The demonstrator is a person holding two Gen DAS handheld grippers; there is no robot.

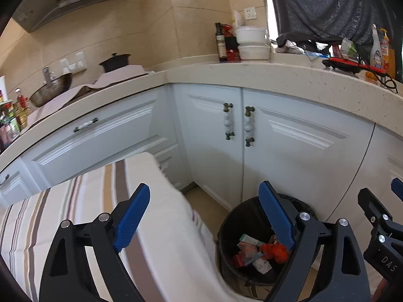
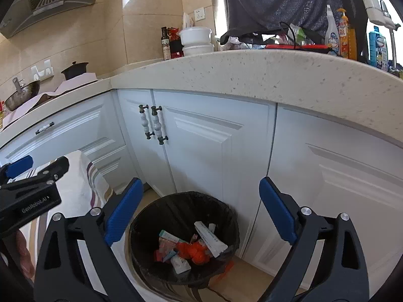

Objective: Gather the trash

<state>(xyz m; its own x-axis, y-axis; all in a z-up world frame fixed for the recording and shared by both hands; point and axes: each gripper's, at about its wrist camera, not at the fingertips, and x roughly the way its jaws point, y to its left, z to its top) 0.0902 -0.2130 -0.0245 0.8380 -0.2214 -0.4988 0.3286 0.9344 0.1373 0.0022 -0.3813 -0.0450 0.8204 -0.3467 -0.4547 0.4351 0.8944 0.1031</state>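
The left gripper [image 1: 204, 216] has its 2 blue-padded fingers [image 1: 132, 217] spread wide with nothing between them; it hangs over the striped cloth [image 1: 83, 209] that covers a surface at the lower left, its right finger in front of the trash bin [image 1: 226, 251]. The right gripper [image 2: 199, 216] also stands wide apart and empty, its fingers [image 2: 277, 214] framing the bin from above, touching neither the bin nor the liner.

The bin [image 2: 141, 226] is round and dark, lined with a black bag [image 2: 181, 203], and stands on the tan floor [image 2: 254, 271] just beside the white cabinet doors [image 2: 201, 156], close to the inner corner where the 2 runs of cabinets meet. The draped edge of the striped cloth overlaps the bin's left side in both views. Inside the bin lies the trash [image 2: 194, 248]: an orange crumpled piece in the middle, a long white wrapper leaning toward the right wall, and several small printed packets at the left and front.

Above the cabinets runs the speckled desk [image 2: 252, 75]. Near its back corner stand a dark bottle [image 2: 165, 42] and 2 stacked white containers [image 2: 196, 40]; toward its right end are cleaner bottles [image 2: 340, 32] and a flat red-edged item. A dark pot [image 2: 74, 70] and a metal wok [image 2: 22, 94] sit on the left run.
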